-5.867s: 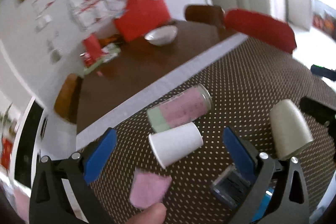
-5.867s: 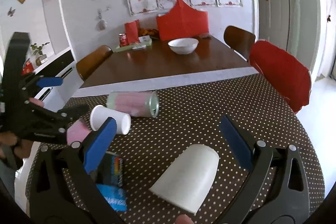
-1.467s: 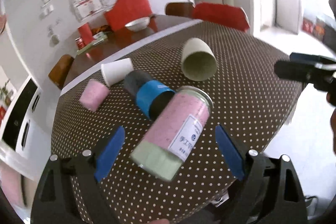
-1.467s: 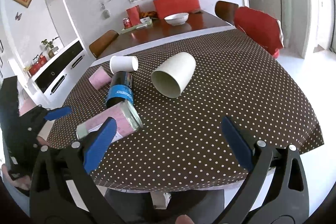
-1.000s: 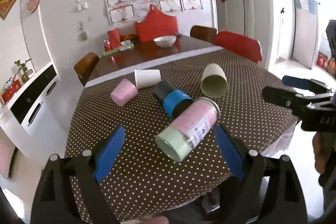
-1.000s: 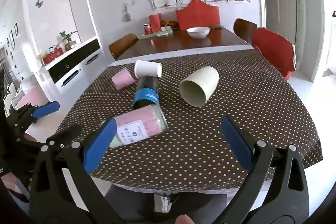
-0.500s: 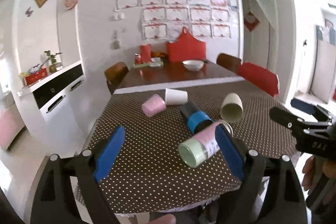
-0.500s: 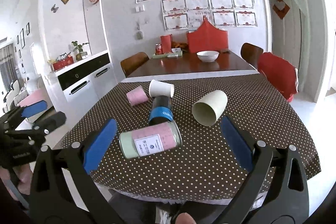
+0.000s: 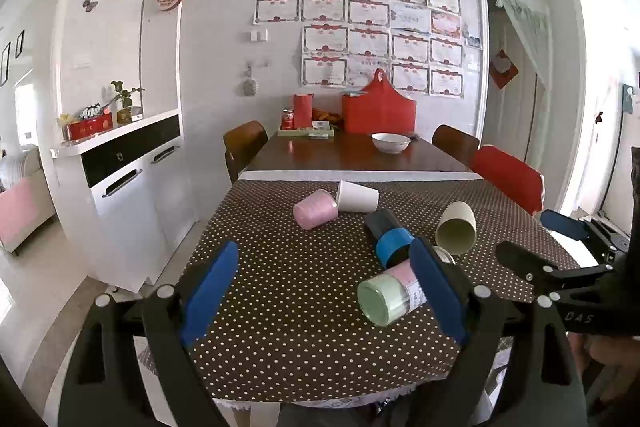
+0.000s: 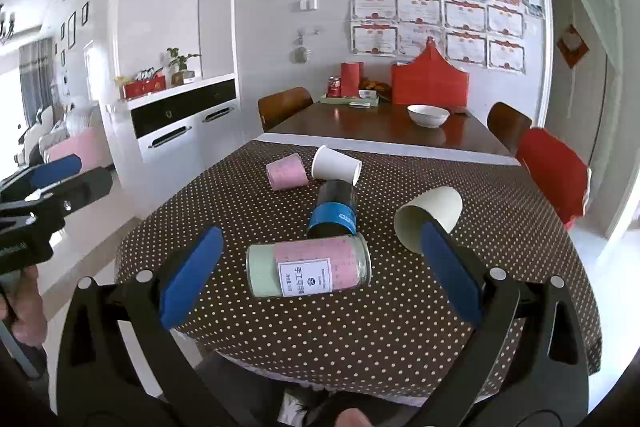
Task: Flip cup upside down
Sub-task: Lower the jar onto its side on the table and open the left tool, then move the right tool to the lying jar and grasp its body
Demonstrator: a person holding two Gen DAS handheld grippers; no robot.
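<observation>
A long table covered by a brown cloth with white polka dots [image 9: 288,267] fills the middle of a white-walled dining room; its far end is bare dark wood [image 9: 344,157] carrying a white bowl [image 9: 391,141], a red bag [image 9: 378,113] and a tray with a red can [image 9: 287,119]. Framed certificates [image 9: 384,43] cover the far wall, a white sideboard [image 9: 128,179] stands at the left, and a red-covered chair [image 9: 508,177] sits at the right.

Five containers lie on their sides on the cloth. The cream paper cup [image 9: 456,233] [image 10: 428,219] lies right of centre, its open mouth facing the near edge. Left of it are a black bottle with a blue band [image 9: 388,235] [image 10: 334,209], a glass jar with pink contents and a pale green lid [image 9: 394,289] [image 10: 308,271] nearest the edge, and farther off a pink cup [image 9: 314,209] beside a white paper cup [image 9: 357,197].

The left gripper [image 9: 324,295] and the right gripper [image 10: 320,275] hover off the near table edge, both with blue-padded jaws spread wide and nothing between them. The near-left part of the cloth is bare, and open floor lies on either side of the table.
</observation>
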